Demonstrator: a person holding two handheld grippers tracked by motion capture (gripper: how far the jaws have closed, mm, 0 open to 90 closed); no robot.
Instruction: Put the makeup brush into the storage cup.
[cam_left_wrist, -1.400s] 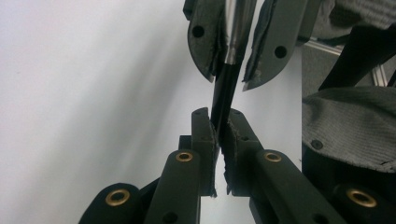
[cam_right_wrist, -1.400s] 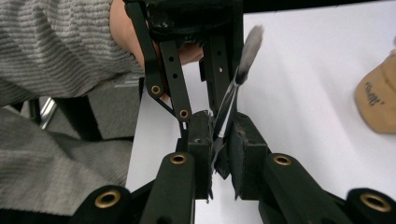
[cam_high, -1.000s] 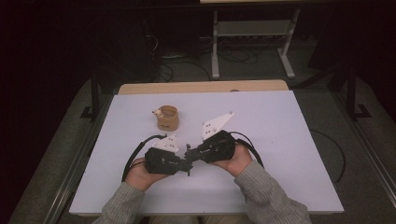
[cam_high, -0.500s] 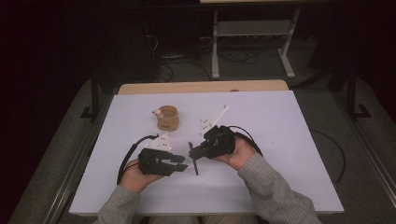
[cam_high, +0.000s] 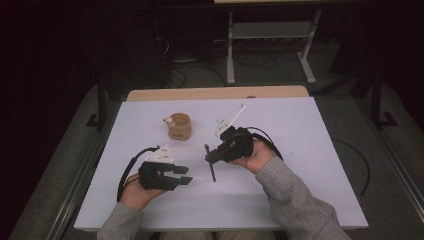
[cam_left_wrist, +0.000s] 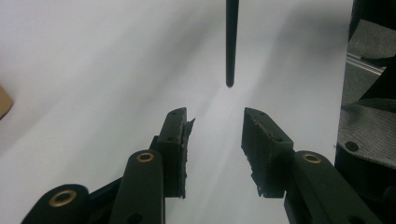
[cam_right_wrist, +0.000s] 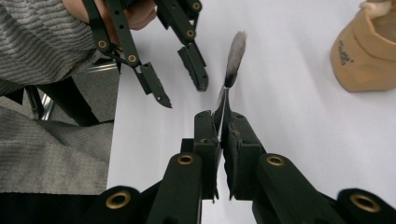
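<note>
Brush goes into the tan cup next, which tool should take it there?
Right. The right tool is already shut on the brush, and the tan cup stands apart, farther up the table. The left tool is open and empty.

White table (cam_high: 310, 130) with a wooden strip (cam_high: 200, 93) along its far edge, beyond it grey carpet (cam_high: 280, 70), loose cables (cam_high: 185, 77) and a metal stand (cam_high: 270, 30).

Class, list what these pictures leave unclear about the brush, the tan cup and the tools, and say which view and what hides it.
- Brush handle: right gripper view, hidden between the right tool's shut jaws.
- Brush bristles: left gripper view, cut off by the top edge.
- Cup contents: high view, too small; right gripper view, cut off by the edge.
- Print on the cup: right gripper view, blurred.
- Left tool: open, nothing hidden.
</note>
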